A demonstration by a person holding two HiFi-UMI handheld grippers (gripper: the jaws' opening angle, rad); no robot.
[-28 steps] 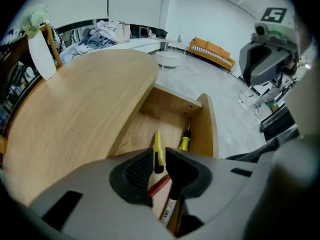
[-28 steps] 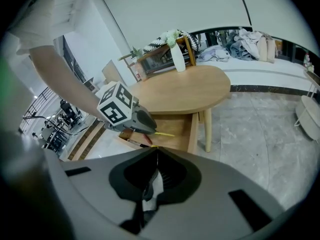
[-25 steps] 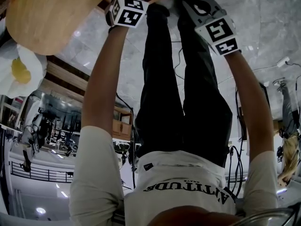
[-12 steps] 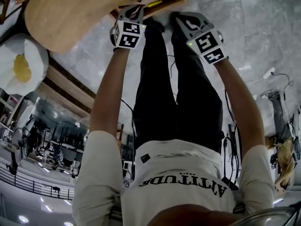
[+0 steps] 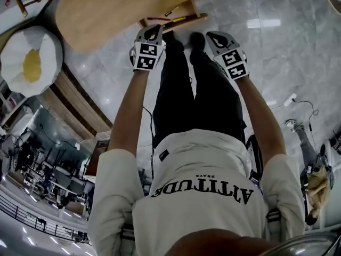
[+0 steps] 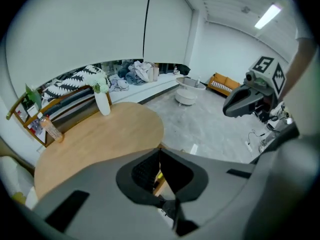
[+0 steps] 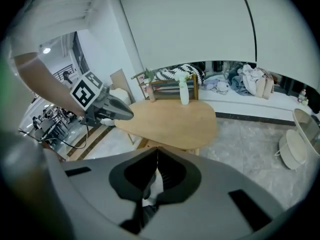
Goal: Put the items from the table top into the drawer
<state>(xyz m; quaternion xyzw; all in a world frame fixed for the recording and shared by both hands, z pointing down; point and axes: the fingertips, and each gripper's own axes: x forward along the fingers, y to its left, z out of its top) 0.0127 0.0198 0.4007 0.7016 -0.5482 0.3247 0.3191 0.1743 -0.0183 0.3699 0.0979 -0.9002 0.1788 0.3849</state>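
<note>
The left tool (image 5: 153,31) has just closed its jaws; they are together and nothing is between them. The right tool (image 5: 218,36) is also closed tip to tip and is empty. The person holds both of them up in the air, side by side, and neither one touches anything. The drawer (image 5: 173,20) stands open under the near edge of the bench (image 5: 122,9), ahead of the two tools and lower than them. A yellow pen (image 5: 177,19) lies inside it. On the bench top, a white vase (image 6: 103,103) with pale flowers stands upright at the far side, well apart from the tools. A bottle (image 6: 50,129) stands at the far left edge. The bench is oval and of light wood. The floor (image 5: 287,52) is grey marble with cables lying on it at the right. Left of the bench lies a white cushion (image 5: 29,63) with a yellow centre. Behind the bench there is a long ledge with a heap of clothes (image 6: 137,74), and an orange sofa (image 6: 222,83) stands far at the right.
</note>
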